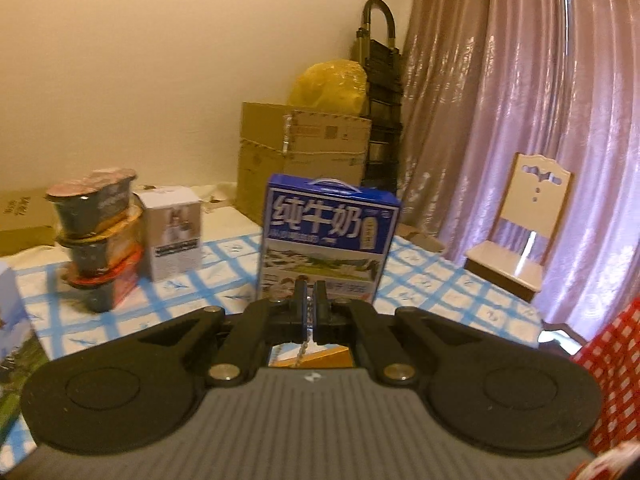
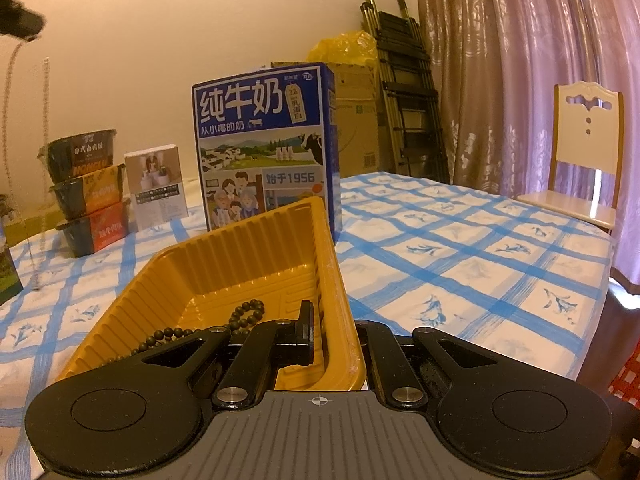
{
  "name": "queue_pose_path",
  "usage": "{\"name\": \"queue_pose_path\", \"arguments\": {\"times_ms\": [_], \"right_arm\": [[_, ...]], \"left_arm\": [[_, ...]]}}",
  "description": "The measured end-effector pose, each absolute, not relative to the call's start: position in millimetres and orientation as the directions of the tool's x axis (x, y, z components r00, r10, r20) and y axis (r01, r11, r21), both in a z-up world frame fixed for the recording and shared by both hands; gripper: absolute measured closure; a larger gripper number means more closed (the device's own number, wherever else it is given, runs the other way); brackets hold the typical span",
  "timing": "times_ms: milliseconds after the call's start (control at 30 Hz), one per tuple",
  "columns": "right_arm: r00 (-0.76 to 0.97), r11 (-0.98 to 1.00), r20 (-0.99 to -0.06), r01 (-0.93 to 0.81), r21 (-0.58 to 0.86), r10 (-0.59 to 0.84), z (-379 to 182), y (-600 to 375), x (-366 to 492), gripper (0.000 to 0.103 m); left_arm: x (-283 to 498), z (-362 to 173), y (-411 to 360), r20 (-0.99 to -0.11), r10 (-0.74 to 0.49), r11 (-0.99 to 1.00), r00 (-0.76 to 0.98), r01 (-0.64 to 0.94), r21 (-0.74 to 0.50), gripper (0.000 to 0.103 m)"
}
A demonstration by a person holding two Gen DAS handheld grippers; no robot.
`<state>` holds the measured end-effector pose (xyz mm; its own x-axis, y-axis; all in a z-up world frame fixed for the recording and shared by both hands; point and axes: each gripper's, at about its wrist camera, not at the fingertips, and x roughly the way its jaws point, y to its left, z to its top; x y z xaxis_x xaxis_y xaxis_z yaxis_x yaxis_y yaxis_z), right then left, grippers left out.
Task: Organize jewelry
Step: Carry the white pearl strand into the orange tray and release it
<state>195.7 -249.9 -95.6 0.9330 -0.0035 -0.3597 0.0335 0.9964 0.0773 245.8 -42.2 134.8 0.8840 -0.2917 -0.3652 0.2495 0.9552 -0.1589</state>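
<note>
My left gripper (image 1: 310, 294) is shut on a thin silver chain (image 1: 303, 350), which hangs down between the fingers, high above the table. In the right wrist view the same chain (image 2: 9, 92) dangles from the left gripper at the upper left edge. My right gripper (image 2: 332, 328) is shut on the right rim of a yellow ribbed plastic tray (image 2: 240, 256). One finger is inside the tray, the other is hidden outside the wall. A dark bead bracelet (image 2: 240, 316) lies in the tray.
A blue milk carton (image 2: 266, 144) stands on the blue-checked tablecloth (image 2: 460, 248) behind the tray. Stacked food bowls (image 2: 90, 192) and a small white box (image 2: 156, 186) stand at the left. Cardboard boxes (image 1: 304, 152), a folded ladder (image 2: 404, 92), a chair (image 2: 580, 152) and curtains are behind.
</note>
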Motion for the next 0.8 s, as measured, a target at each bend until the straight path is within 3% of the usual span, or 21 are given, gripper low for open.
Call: {"name": "queue_pose_path", "arguments": {"times_ms": [500,667,800], "right_arm": [[0.933,0.996,-0.36,0.032,0.084,0.0,-94.5,-245.4,197.2,0.096],[0.933,0.996,-0.359,0.032,0.085,0.0,-94.3,-245.8,197.1,0.096],[0.933,0.996,-0.359,0.032,0.084,0.0,-94.2,-245.4,197.2,0.096]], "left_arm": [[287.4,102.9,-113.0,-0.386,-0.484,0.866,0.785,0.366,-0.341,0.102],[294.2,66.8,-114.2,-0.46,-0.512,0.846,0.726,0.33,-0.419,0.102],[300.8,19.8,-113.4,-0.575,-0.523,0.843,0.629,0.284,-0.456,0.102]]}}
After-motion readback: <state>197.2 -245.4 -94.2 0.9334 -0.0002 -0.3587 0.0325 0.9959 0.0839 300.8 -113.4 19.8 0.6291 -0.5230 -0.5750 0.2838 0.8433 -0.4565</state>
